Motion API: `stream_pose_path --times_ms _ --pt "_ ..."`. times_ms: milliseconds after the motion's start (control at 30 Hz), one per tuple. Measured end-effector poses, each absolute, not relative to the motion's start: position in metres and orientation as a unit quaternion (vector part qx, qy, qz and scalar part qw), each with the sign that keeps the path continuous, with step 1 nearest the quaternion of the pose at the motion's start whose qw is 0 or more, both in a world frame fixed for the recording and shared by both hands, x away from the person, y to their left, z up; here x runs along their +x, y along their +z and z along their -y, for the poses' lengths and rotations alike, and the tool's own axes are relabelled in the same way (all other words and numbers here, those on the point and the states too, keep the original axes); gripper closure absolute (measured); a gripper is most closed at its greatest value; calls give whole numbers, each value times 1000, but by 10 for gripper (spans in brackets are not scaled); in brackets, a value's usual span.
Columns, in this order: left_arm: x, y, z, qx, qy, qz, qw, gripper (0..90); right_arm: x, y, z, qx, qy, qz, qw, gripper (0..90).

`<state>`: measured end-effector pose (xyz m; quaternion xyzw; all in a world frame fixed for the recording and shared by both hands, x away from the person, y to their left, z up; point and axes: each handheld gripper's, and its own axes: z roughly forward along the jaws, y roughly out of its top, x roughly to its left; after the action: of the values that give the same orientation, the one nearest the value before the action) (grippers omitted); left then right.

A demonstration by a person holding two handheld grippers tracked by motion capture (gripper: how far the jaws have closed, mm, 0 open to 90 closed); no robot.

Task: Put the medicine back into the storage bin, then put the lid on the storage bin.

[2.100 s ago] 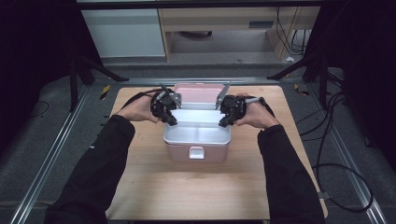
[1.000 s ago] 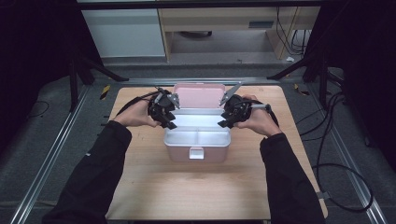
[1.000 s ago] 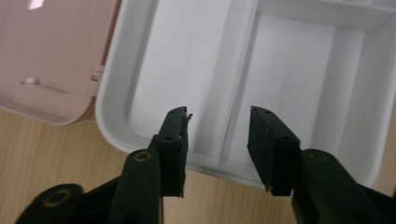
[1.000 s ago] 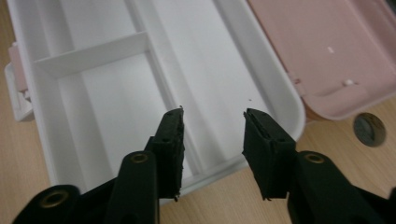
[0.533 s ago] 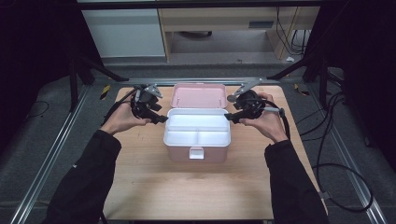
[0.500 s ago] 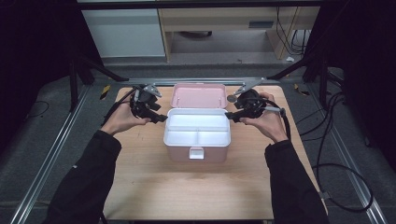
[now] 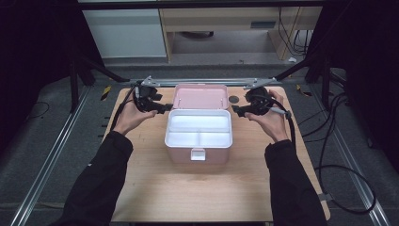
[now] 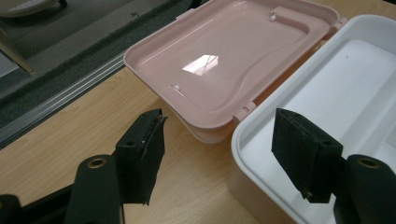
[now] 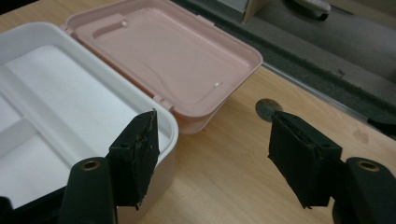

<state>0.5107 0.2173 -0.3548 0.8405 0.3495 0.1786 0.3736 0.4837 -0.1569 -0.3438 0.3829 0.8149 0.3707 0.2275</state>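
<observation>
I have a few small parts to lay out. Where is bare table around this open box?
Widest bare wood lies between the box front and the near table edge. Narrower strips flank the box. Behind it, the open lid crowds the far edge.

Box [image 7: 198,141] sits mid-table [image 7: 197,197], lid [image 7: 201,96] flipped open flat behind it, toward far edge. Divided tray [image 7: 199,129] sits in the box top. Left gripper [image 7: 162,108] just beside box's rear-left corner, right gripper [image 7: 237,111] beside rear-right corner, neither touching. Round hole [image 7: 234,99] in tabletop right of lid.
</observation>
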Motion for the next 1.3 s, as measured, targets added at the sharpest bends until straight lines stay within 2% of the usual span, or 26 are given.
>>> stream_pose_path --times_ms 300,467,967,1133,1233,1300 --pt "525 -358 -217 826 180 -363 391 355 498 -349 158 421 400 -776 247 277" --pt "533 -366 -214 824 176 -367 394 357 508 -356 156 433 414 -761 249 278" --pt "557 -386 -217 799 172 -393 420 270 537 -373 146 444 412 -756 246 283" --pt "565 -388 -215 809 166 -398 400 298 549 -375 137 444 422 -755 234 282" --pt "567 -387 -212 808 160 -400 403 271 556 -382 131 445 418 -761 221 285" --pt "568 -389 -210 809 152 -400 402 312 560 -388 126 441 416 -767 211 284"
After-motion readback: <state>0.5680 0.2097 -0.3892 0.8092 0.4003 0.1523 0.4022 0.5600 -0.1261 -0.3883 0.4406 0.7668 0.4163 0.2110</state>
